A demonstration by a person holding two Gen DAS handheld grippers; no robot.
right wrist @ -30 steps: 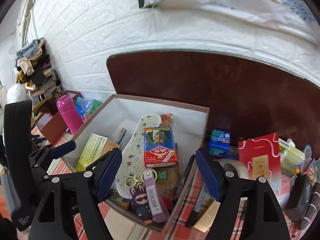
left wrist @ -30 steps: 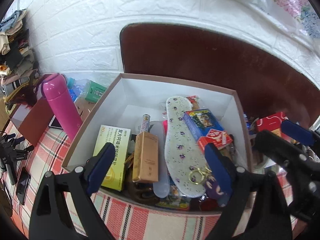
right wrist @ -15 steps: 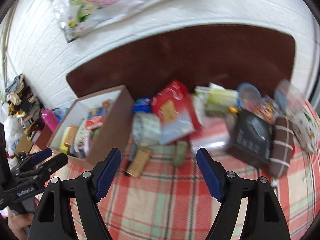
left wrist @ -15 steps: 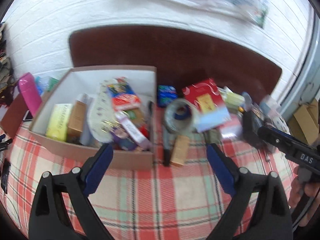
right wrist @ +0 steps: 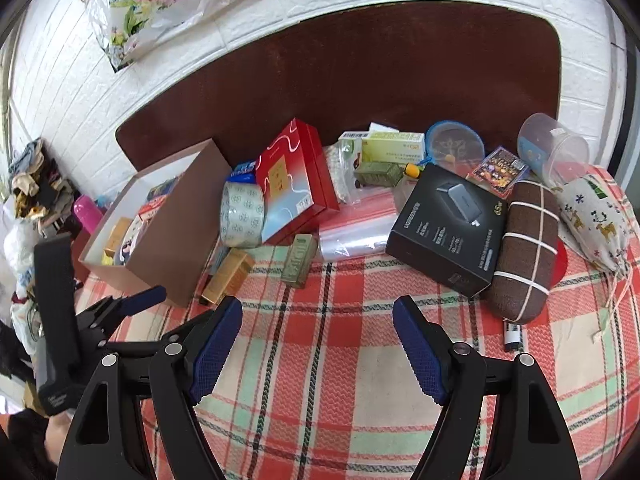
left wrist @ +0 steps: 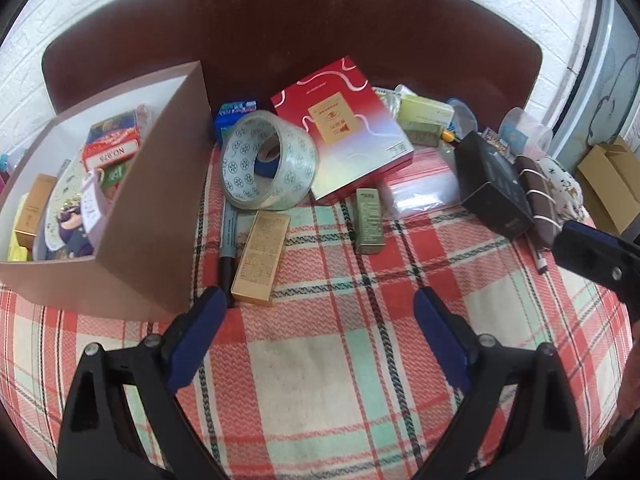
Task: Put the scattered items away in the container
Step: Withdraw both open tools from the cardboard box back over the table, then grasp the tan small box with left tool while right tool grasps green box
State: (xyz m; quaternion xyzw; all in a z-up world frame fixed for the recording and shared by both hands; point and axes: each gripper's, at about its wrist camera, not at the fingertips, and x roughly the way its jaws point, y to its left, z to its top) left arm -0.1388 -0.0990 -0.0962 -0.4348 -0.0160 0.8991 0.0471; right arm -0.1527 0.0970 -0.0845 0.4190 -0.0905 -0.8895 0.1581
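Observation:
The brown cardboard box (left wrist: 160, 208), white inside, stands at the left and holds several items. Scattered to its right on the plaid cloth lie a clear tape roll (left wrist: 272, 164), a gold carton (left wrist: 260, 252), a dark marker (left wrist: 226, 236), a small green carton (left wrist: 370, 220) and a red gift box (left wrist: 344, 128). My left gripper (left wrist: 318, 304) hangs open and empty over bare cloth just in front of the gold carton. My right gripper (right wrist: 318, 312) is open and empty too, short of the green carton (right wrist: 299, 260) and a black box (right wrist: 448, 228).
Further right lie a clear zip bag (right wrist: 356, 232), a brown banded pouch (right wrist: 524, 252), a printed cloth bag (right wrist: 592, 224), a clear cup (right wrist: 556, 152) and a pale green carton (right wrist: 394, 146). A dark red headboard (right wrist: 360, 68) backs the cloth. A pink bottle (right wrist: 88, 208) stands beyond the box.
Both grippers have swung right from above the box to the scattered items and sunk closer to the cloth. Both stayed open and empty.

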